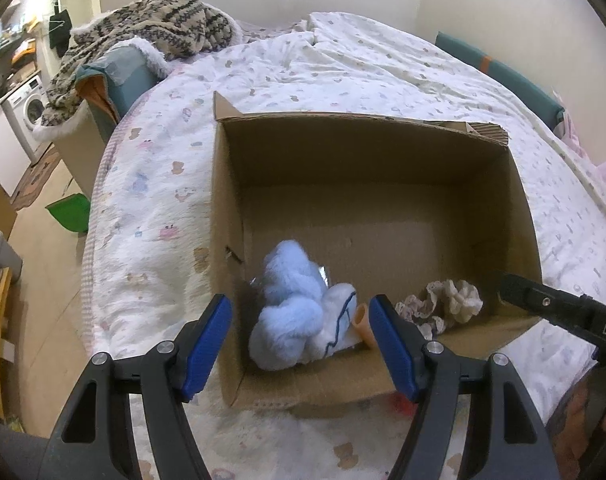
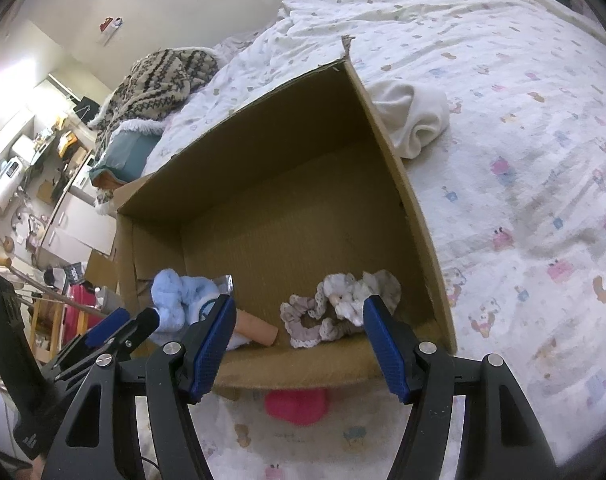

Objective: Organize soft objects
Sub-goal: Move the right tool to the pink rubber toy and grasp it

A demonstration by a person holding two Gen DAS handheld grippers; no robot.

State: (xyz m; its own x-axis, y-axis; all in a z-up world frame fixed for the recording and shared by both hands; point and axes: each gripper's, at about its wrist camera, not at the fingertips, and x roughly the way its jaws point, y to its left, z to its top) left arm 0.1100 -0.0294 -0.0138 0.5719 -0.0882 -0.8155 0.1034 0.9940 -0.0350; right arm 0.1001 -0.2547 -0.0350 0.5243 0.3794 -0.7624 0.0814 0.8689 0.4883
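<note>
- A bed [image 1: 343,64] under a white quilt printed with small cartoon animals fills both views and carries everything else
- An open cardboard box [image 1: 383,168] sits on the quilt, its near wall toward both cameras
- A patterned knit blanket [image 1: 155,24] lies heaped at the bed's far left corner
- A rolled white cloth [image 2: 413,120] rests on the quilt just outside the box's right wall
- A fluffy light-blue soft toy [image 1: 291,308] lies in the box's near-left corner, touching a white piece with blue trim [image 1: 339,320]
- A lacy cream scrunchie [image 1: 443,304] lies in the near-right corner of the box
- A pink soft object [image 2: 295,404] sits on the quilt just in front of the box, outside it
- A peach-coloured tube [image 2: 259,330] lies on the box floor between toy and scrunchie
- The left claw [image 1: 299,344] hangs over the box's near-left corner, jaws spread wide, holding nothing
- The right claw [image 2: 297,344] hangs over the near wall, jaws likewise apart and empty
</note>
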